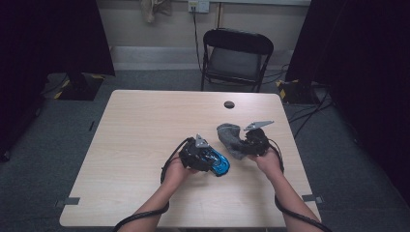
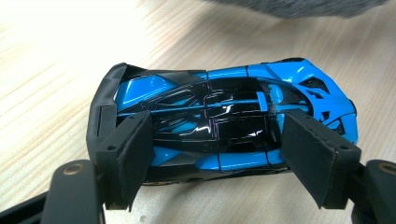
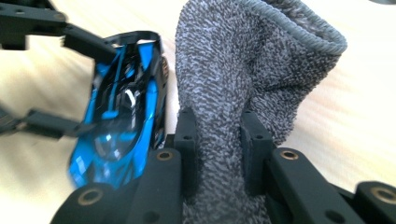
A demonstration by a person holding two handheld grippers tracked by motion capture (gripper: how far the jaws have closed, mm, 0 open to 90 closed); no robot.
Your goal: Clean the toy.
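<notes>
Left tool [image 2: 217,154] clamped across blue toy sports car [image 2: 224,121] on bench [image 1: 145,145]; right tool [image 3: 217,140] pinching grey towelling cloth [image 3: 243,70].

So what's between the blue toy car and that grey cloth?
Nothing but a narrow strip of bare table, seen in the right gripper view between the car and the cloth.

toy car [image 2: 224,121]: hard plastic by the look, glossy blue and black, sharp highlights on the roof
cloth [image 3: 243,79]: grey terry-like fabric, nubbly and matt, with a stitched edge
tabletop [image 1: 145,135]: pale wood-grain laminate, smooth with a faint sheen
left gripper [image 2: 215,158]: matt black plastic, pads dull and foam-like
right gripper [image 3: 217,154]: matt black plastic, brass-coloured rivets
chair [image 1: 237,53]: black, dull seat
</notes>
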